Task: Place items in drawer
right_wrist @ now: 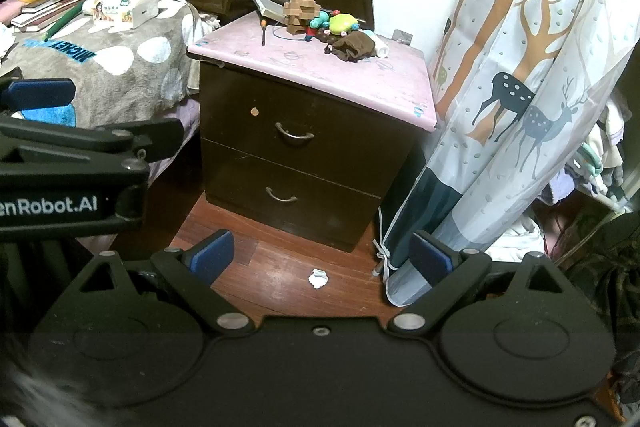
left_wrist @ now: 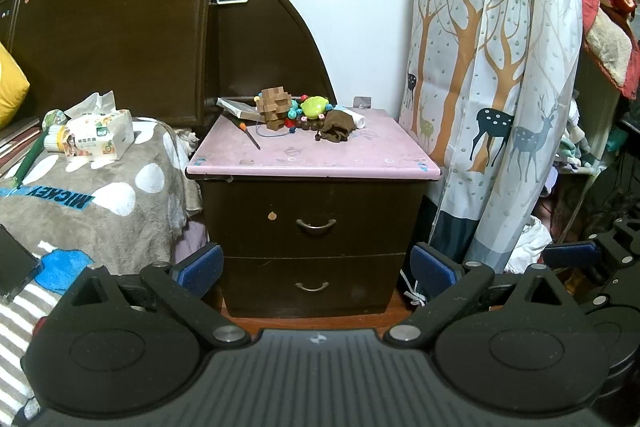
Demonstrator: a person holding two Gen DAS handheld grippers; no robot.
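- Standing back from the nightstand (left_wrist: pixel 312 243), both tools are well apart from it: the left gripper (left_wrist: pixel 316 267) has its blue pads spread wide with nothing between them, and the right gripper (right_wrist: pixel 320 257) is likewise released and empty over the wooden floor (right_wrist: pixel 272 267), where a crumpled white scrap (right_wrist: pixel 319 278) lies.
- Judging by the shut fronts, the step in hand is opening a drawer — nothing can go in until one is pulled out.
- Going for the upper drawer handle (left_wrist: pixel 316 226) seems wisest; it sits at about 12 o'clock from the left gripper, with the lower drawer handle (left_wrist: pixel 312 286) just beneath it.
- Pinching the thin metal bail at its middle and pulling straight outward should keep the drawer from racking.
- Watching the right side matters: the deer-print curtain (left_wrist: pixel 492 75) hangs close at 2 o'clock, and a snag there looks possible.
- Farther back, on the pink top (left_wrist: pixel 312 155), the items wait in a cluster at 12 o'clock — a wooden block puzzle (left_wrist: pixel 276 107), a green toy (left_wrist: pixel 315 107) among coloured beads, a brown cloth pouch (left_wrist: pixel 337 126), and a small screwdriver (left_wrist: pixel 250 135) at 11 o'clock.
- Leaving the tissue pack (left_wrist: pixel 98 137) on the bed at 10 o'clock alone seems right.
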